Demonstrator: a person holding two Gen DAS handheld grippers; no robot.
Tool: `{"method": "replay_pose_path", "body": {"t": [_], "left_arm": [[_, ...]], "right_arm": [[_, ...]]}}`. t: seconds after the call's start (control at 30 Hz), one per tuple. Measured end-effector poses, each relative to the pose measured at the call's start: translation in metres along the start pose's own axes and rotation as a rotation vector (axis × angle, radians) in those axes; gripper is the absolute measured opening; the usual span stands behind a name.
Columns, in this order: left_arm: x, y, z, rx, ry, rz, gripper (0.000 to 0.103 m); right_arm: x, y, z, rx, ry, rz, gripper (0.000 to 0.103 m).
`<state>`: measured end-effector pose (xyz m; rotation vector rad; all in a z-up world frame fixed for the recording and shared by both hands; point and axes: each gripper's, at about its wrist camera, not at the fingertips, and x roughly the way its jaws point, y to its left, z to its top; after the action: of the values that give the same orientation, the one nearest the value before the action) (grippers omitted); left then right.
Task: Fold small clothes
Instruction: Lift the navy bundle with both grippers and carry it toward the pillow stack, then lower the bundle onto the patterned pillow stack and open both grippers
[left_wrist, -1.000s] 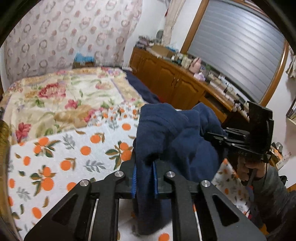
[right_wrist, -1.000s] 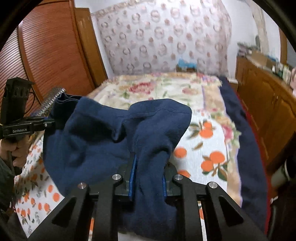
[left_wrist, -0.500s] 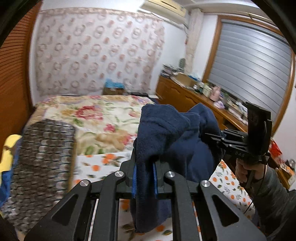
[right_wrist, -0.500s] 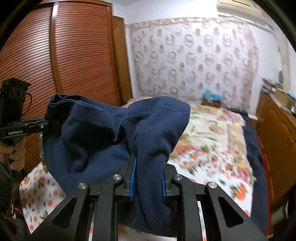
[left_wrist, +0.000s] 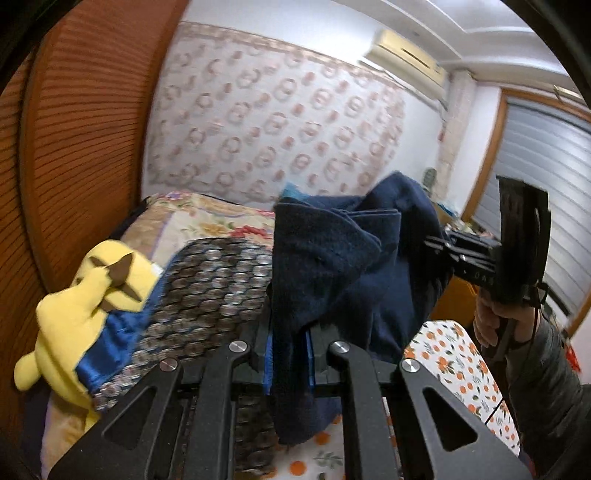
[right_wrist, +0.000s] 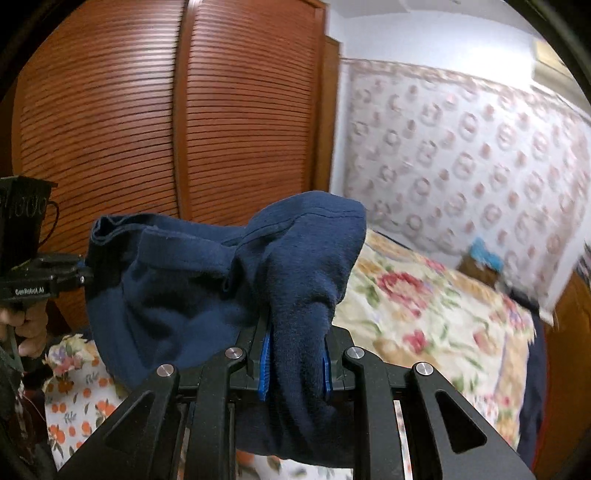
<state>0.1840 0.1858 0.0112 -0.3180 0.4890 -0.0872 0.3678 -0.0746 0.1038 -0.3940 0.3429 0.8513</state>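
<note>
A navy blue garment (left_wrist: 343, 266) hangs in the air between both grippers, above the bed. My left gripper (left_wrist: 290, 363) is shut on one bunched end of it, the cloth pinched between the blue pads. My right gripper (right_wrist: 295, 363) is shut on the other end of the navy garment (right_wrist: 221, 280). In the left wrist view the right gripper (left_wrist: 439, 245) shows at the right, held by a hand (left_wrist: 498, 325). In the right wrist view the left gripper (right_wrist: 83, 273) shows at the far left. The cloth sags between them in loose folds.
A bed with a floral quilt (right_wrist: 436, 306) and an orange-print sheet (left_wrist: 454, 365) lies below. A patterned dark pillow (left_wrist: 207, 288) and a yellow plush toy (left_wrist: 81, 306) sit at the bed's left, beside a slatted wooden wardrobe (right_wrist: 129, 122). A patterned curtain (left_wrist: 277, 122) covers the far wall.
Both grippers have swung to the left and risen a little with the garment held between them. The views now face the wardrobe, pillow and plush toy instead of the cabinets.
</note>
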Motion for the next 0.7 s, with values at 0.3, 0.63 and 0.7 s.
{"method": "replay_pose_path", "body": {"t": [0.3,0.63,0.7], "left_arm": [[-0.001,0.060,-0.033,-0.140,0.025,0.043,0.014],[0.002,0.081,-0.056,-0.169,0.086,0.144,0.014],[0.002,0.082,-0.059,-0.159,0.095,0.171,0.015]], "right_arm": [[0.111,0.025,0.042,-0.143,0.090,0.048,0.021],[0.184,0.019,0.040,-0.066,0.143,0.063,0.032],[0.184,0.019,0.038,-0.038,0.148,0.045,0.036]]}}
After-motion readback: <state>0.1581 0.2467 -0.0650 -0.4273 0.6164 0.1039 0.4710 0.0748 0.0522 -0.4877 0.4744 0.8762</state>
